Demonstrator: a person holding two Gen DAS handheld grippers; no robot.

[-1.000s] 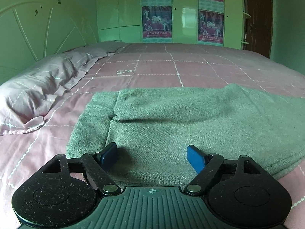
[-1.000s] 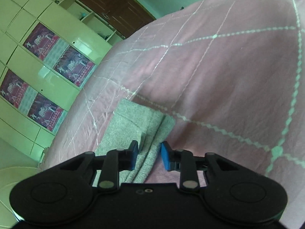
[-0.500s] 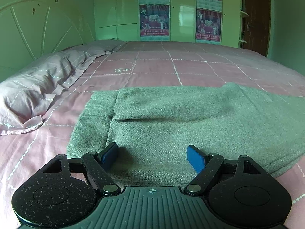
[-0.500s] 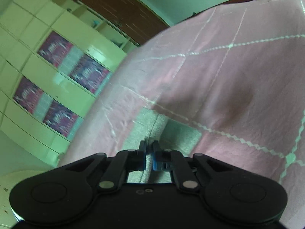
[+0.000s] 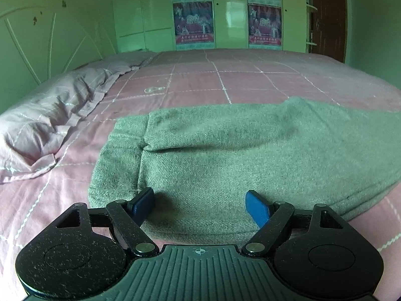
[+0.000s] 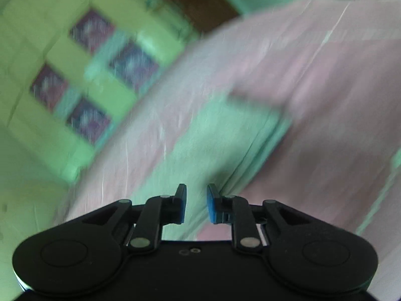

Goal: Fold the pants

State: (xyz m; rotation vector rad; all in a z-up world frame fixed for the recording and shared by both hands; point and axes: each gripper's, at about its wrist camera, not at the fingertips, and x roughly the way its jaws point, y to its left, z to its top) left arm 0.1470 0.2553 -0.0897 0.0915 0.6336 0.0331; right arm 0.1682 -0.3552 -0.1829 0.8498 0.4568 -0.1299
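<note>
Grey-green pants lie folded flat on the pink checked bed cover, with one layer lapped over another at their left end. My left gripper hovers over their near edge, open wide, with nothing pinched between its blue pads. The right wrist view is blurred by motion. There the pants show as a pale green band running up to the right. My right gripper sits over their near end, its jaws opening with a small gap. The cloth lies under the gap and the pads are not pressing on it.
A pink pillow lies at the left by the green headboard. Pale green wardrobe doors with posters stand beyond the bed, and a brown door is at the far right. Bare bed cover stretches right of the pants.
The right gripper shut on the pants' end half a second ago and has parted again. Its view has swung and blurred. The left gripper and the pants before it look the same.
</note>
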